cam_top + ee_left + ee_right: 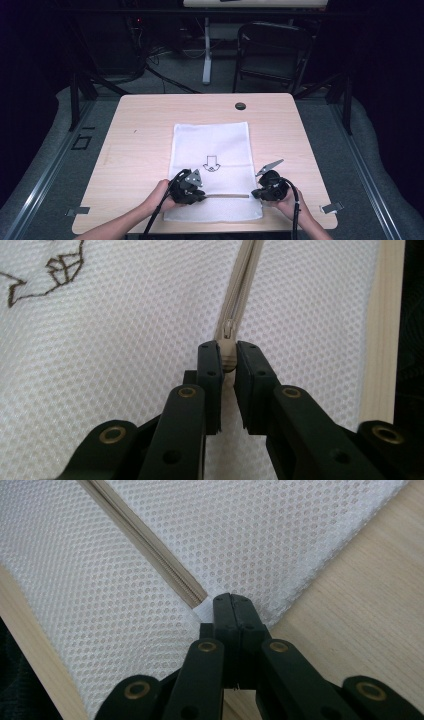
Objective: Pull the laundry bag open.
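Zipper pull sits clamped between left gripper fingers; right gripper fingers pinch the mesh bag's edge.

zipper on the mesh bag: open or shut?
Shut, as far as visible. The zipper teeth sit meshed along the mesh bag; the left gripper pinches the pull at one end.

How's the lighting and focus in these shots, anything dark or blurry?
High view: table and mesh bag evenly lit, the room behind nearly black. Left gripper view: zipper pull sharp, the near arms of the left gripper soft. Right gripper view: bag mesh crisp at the right gripper, softer far off.
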Demonstrator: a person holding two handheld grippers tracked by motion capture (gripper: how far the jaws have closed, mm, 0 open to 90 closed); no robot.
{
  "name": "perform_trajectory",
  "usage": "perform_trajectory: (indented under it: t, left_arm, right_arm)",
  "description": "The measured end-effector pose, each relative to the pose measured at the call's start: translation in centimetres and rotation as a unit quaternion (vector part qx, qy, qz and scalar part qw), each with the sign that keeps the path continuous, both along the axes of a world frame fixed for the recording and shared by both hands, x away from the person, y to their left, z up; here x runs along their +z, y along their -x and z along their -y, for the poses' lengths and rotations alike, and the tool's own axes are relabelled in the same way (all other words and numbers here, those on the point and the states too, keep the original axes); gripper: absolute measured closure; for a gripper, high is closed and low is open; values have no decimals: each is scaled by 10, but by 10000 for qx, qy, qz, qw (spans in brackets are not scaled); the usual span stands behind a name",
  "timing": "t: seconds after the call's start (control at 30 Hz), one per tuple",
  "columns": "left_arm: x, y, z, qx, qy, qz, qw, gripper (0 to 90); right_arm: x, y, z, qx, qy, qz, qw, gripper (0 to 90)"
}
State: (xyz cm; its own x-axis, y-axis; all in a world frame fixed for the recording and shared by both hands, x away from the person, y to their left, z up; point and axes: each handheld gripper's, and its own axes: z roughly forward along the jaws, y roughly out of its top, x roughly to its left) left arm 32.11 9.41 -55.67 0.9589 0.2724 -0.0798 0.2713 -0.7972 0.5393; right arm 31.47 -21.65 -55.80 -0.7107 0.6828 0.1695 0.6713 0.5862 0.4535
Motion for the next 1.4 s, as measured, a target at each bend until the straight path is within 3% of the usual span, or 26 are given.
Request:
perform_trajectory:
  t: [0.3, 0.53, 0.6, 0.8, 1.4]
  left_arm:
    - [1, 1, -18, 140, -16, -46, 9999, 822]
    - [2, 1, -18, 111, -5, -40, 9999, 822]
    - [2, 1, -19, 92, -89, -1, 9999, 822]
    - [3, 1, -34, 265, -16, -66, 9996, 822]
    - [5, 4, -40, 239, -4, -24, 9997, 823]
  right_arm:
    - [0, 0, 0, -13, 16, -5, 10000, 900]
    - [0, 0, 0, -7, 12, 1, 10000, 900]
    - [0, 0, -1, -24, 4, -12, 10000, 900]
    - [0, 0, 0, -2, 40, -2, 10000, 900]
    - [0, 0, -1, -6, 4, 7, 10000, 900]
